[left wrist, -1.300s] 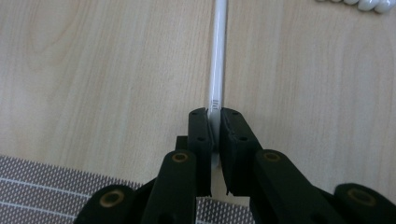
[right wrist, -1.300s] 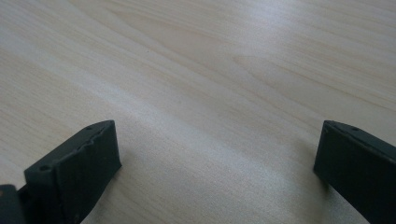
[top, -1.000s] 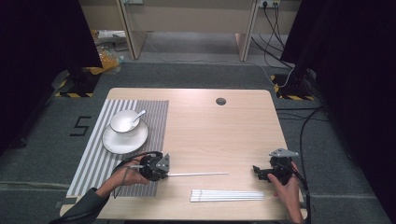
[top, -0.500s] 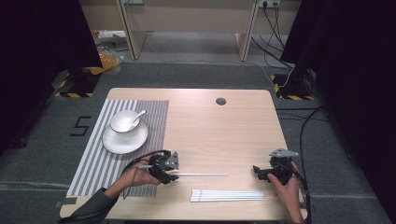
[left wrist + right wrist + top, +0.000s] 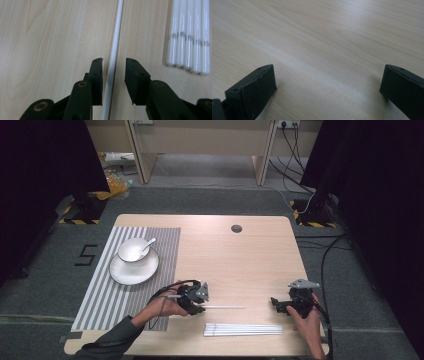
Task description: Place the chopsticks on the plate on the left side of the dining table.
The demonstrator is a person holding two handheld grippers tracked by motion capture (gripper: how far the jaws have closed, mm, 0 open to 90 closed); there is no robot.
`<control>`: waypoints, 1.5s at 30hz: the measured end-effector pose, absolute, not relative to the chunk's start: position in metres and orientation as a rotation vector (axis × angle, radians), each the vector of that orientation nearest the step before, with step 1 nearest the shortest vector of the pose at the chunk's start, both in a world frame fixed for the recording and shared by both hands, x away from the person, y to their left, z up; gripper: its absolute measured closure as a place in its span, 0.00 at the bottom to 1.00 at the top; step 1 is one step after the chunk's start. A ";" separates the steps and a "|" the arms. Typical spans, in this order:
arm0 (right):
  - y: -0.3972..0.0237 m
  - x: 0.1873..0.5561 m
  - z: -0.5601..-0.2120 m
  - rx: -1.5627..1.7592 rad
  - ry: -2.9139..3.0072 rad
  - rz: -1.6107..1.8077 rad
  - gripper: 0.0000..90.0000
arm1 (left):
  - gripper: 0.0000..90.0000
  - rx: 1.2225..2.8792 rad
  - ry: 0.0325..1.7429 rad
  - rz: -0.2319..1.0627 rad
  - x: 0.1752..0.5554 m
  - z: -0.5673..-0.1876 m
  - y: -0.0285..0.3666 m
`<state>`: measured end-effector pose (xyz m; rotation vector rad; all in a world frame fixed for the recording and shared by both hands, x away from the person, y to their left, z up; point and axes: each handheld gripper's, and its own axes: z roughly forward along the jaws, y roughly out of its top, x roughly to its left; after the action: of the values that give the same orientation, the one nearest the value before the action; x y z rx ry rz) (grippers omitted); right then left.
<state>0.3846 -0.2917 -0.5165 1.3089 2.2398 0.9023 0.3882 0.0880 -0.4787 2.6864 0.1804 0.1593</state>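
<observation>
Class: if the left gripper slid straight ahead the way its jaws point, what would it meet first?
Probably nothing new: the left gripper already straddles the single white chopstick and would run along it; the chopstick bundle lies off to one side.

The chopstick point(image 5: 113, 53) between my matt black plastic jaws looks glossy, smooth white. The table point(image 5: 50, 37) is pale wood-grain, faintly sheened.

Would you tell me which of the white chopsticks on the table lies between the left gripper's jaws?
It is the single chopstick lying apart from the others, running between the left gripper jaws, which have just been closing without pressing it. The bundle of five lies side by side nearby.
</observation>
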 end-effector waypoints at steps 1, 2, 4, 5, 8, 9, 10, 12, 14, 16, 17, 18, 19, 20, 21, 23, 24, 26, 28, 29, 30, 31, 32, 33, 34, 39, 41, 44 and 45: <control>-0.292 0.385 -0.517 1.308 2.240 0.902 0.00 | 0.76 2.688 0.181 0.155 0.389 -0.479 0.086; -0.292 0.385 -0.517 1.309 2.240 0.902 0.00 | 0.76 2.695 0.177 0.151 0.389 -0.479 0.084; -0.292 0.385 -0.517 1.308 2.240 0.902 0.00 | 0.78 2.702 0.174 0.143 0.390 -0.479 0.082; -0.292 0.385 -0.516 1.311 2.240 0.903 0.00 | 0.78 2.707 0.171 0.142 0.390 -0.479 0.081; -0.292 0.385 -0.517 1.309 2.240 0.902 0.00 | 0.80 2.721 0.169 0.132 0.392 -0.479 0.077; -0.292 0.385 -0.517 1.309 2.240 0.902 0.00 | 0.80 2.721 0.169 0.132 0.392 -0.479 0.077; -0.292 0.385 -0.517 1.309 2.240 0.902 0.00 | 0.80 2.726 0.169 0.130 0.393 -0.479 0.076; -0.292 0.385 -0.517 1.308 2.240 0.902 0.00 | 0.82 2.738 0.167 0.123 0.395 -0.479 0.073; -0.292 0.385 -0.517 1.311 2.239 0.904 0.00 | 0.82 2.753 0.160 0.113 0.396 -0.479 0.071; -0.292 0.385 -0.517 1.308 2.239 0.903 0.00 | 0.83 2.770 0.151 0.115 0.397 -0.477 0.068; -0.292 0.385 -0.517 1.311 2.239 0.904 0.00 | 0.83 2.773 0.152 0.115 0.397 -0.477 0.067; -0.292 0.385 -0.517 1.310 2.239 0.904 0.00 | 0.83 2.783 0.153 0.109 0.398 -0.477 0.065; -0.292 0.385 -0.517 1.310 2.239 0.904 0.00 | 0.84 2.791 0.151 0.109 0.399 -0.477 0.064; -0.292 0.385 -0.517 1.308 2.239 0.903 0.00 | 0.84 2.811 0.141 0.090 0.400 -0.478 0.062; -0.292 0.385 -0.517 1.308 2.239 0.903 0.00 | 0.84 2.811 0.141 0.090 0.400 -0.478 0.062; -0.292 0.385 -0.517 1.308 2.239 0.903 0.00 | 0.84 2.823 0.134 0.082 0.401 -0.477 0.059; -0.292 0.385 -0.517 1.308 2.239 0.903 0.00 | 0.84 2.837 0.135 0.067 0.402 -0.477 0.058; -0.292 0.385 -0.517 1.311 2.239 0.904 0.00 | 0.84 2.857 0.138 0.049 0.405 -0.476 0.056; -0.292 0.385 -0.517 1.308 2.239 0.903 0.00 | 0.86 2.870 0.131 0.035 0.407 -0.476 0.054; -0.292 0.385 -0.517 1.308 2.239 0.903 0.00 | 0.88 2.876 0.130 0.021 0.407 -0.476 0.053; -0.292 0.385 -0.517 1.307 2.240 0.903 0.00 | 0.89 2.876 0.128 0.020 0.407 -0.476 0.053; -0.292 0.385 -0.517 1.310 2.240 0.904 0.00 | 0.89 2.884 0.123 0.020 0.408 -0.475 0.052; -0.292 0.385 -0.517 1.307 2.239 0.903 0.00 | 0.90 2.890 0.126 0.011 0.409 -0.475 0.051; -0.292 0.385 -0.517 1.310 2.239 0.904 0.00 | 0.90 2.891 0.129 0.012 0.409 -0.475 0.051; -0.292 0.385 -0.517 1.310 2.240 0.904 0.00 | 0.92 2.901 0.142 -0.004 0.411 -0.475 0.050; -0.292 0.385 -0.517 1.307 2.239 0.903 0.00 | 0.93 2.929 0.151 -0.028 0.414 -0.474 0.045; -0.292 0.385 -0.517 1.302 2.240 0.903 0.00 | 0.93 2.949 0.153 -0.048 0.415 -0.474 0.043; -0.292 0.385 -0.517 1.305 2.240 0.903 0.00 | 0.94 2.959 0.132 -0.027 0.414 -0.474 0.041; -0.292 0.385 -0.517 1.309 2.240 0.903 0.00 | 0.94 2.958 0.129 -0.028 0.414 -0.474 0.041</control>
<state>0.3846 -0.2916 -0.5166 1.3093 2.2399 0.9033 0.4142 0.0406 -0.4740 2.9577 0.1294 -0.0285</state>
